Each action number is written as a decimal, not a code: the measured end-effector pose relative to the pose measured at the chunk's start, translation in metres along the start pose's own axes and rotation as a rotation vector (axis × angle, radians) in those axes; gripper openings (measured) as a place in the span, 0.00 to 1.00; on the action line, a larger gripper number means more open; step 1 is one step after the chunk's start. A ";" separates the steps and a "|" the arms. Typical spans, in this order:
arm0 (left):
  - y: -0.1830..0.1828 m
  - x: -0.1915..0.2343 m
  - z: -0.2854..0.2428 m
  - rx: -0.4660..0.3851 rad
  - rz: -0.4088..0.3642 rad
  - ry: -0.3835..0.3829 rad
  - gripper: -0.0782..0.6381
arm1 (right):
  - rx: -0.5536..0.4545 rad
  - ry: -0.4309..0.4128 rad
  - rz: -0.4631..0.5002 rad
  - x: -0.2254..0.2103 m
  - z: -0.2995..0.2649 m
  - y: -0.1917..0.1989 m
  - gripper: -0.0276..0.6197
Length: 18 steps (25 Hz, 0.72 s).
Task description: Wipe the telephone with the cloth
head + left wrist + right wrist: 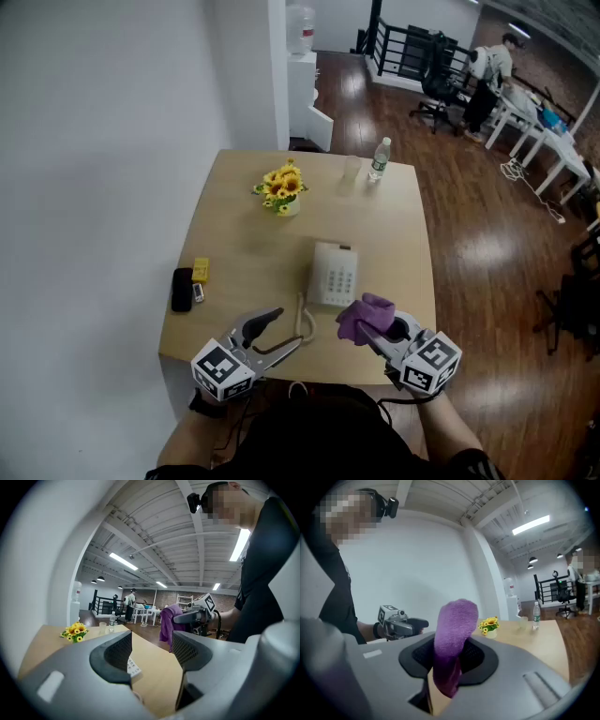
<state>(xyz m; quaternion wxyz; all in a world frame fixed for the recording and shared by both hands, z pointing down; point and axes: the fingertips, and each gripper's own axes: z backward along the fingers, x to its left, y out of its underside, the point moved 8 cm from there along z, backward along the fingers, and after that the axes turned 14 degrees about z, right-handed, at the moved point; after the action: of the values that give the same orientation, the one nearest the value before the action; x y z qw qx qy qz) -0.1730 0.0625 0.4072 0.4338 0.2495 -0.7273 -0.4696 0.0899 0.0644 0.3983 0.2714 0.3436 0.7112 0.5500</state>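
Note:
A white telephone lies on the wooden table, its cord curling toward the near edge. My right gripper is shut on a purple cloth, held just above the table near the phone's front right corner. In the right gripper view the cloth stands up between the jaws of the right gripper. My left gripper hovers open and empty, left of the cord. In the left gripper view the keypad shows between the jaws of the left gripper, with the cloth beyond.
A pot of yellow flowers, a glass and a water bottle stand at the table's far side. A black device and a yellow item lie by the left edge. A white wall runs along the left.

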 end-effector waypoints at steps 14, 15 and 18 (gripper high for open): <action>0.006 0.043 -0.051 0.068 0.062 -0.095 0.48 | 0.154 -0.004 -0.012 -0.130 -0.116 0.044 0.22; 0.006 0.047 -0.054 0.064 0.064 -0.101 0.48 | 0.177 0.000 0.004 -0.140 -0.127 0.047 0.22; 0.005 0.055 -0.065 0.066 0.060 -0.126 0.48 | 0.250 0.016 0.048 -0.168 -0.163 0.059 0.21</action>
<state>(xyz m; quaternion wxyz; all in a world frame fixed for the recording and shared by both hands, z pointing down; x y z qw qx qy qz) -0.1445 -0.0082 0.4454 0.3926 0.2116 -0.7754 -0.4471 0.0803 -0.1561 0.4972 0.2075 0.3872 0.7681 0.4659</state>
